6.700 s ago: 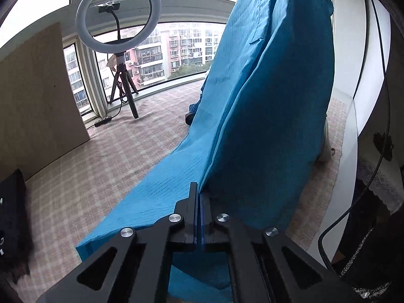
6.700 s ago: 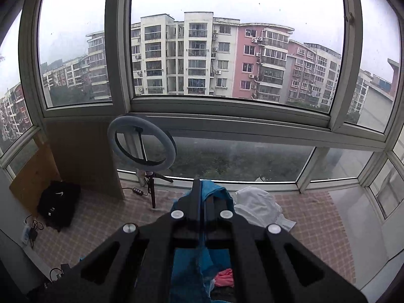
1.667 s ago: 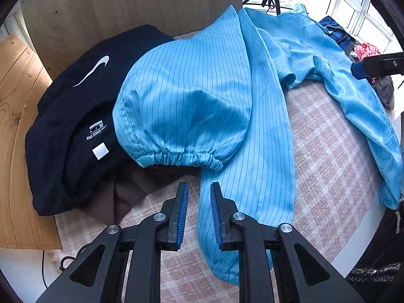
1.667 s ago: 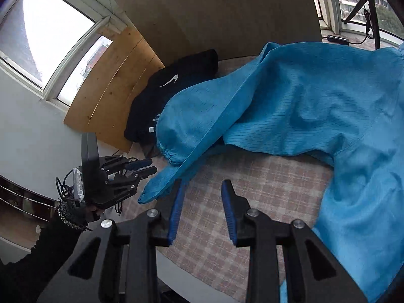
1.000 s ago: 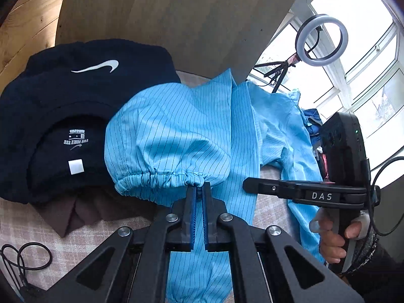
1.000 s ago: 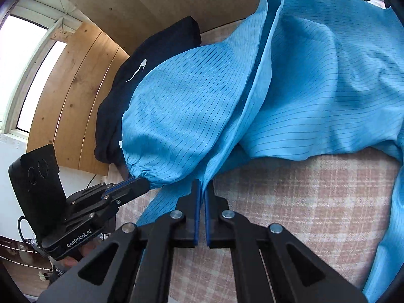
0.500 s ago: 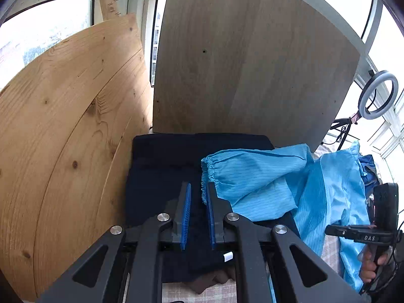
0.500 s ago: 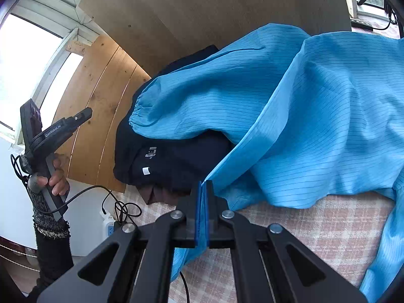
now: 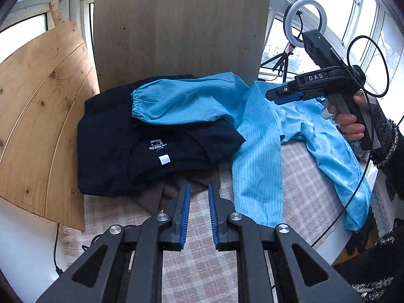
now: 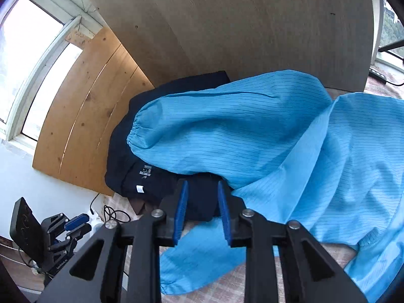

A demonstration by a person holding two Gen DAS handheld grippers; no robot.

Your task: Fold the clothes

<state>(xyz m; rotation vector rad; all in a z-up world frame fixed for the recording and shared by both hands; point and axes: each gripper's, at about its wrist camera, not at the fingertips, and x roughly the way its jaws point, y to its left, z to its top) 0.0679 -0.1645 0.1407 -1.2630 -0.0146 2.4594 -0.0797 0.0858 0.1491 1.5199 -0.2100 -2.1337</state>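
Observation:
A light blue striped garment (image 9: 255,136) lies spread on the checked table cloth (image 9: 202,260). One elastic-cuffed part (image 9: 176,101) lies over a folded black sweatshirt (image 9: 121,141). My left gripper (image 9: 198,214) is open and empty, held above the table's near edge, short of the black sweatshirt. My right gripper (image 10: 202,212) is open and empty, above the blue garment (image 10: 277,136) and the black sweatshirt (image 10: 121,156). The right gripper also shows in the left wrist view (image 9: 285,96), hovering over the blue garment. The left gripper shows at the lower left of the right wrist view (image 10: 75,223).
A grey-brown board (image 9: 176,32) and a pale wooden board (image 9: 40,126) lean behind the sweatshirt. A ring light on a tripod (image 9: 305,17) stands by the windows at the back right. A brown garment (image 9: 161,194) pokes out under the black one. Cables (image 9: 58,252) hang off the table's left edge.
Both grippers have let go of the blue garment and opened. The cuffed part now lies on the black sweatshirt. The left gripper has pulled back toward the table's near edge.

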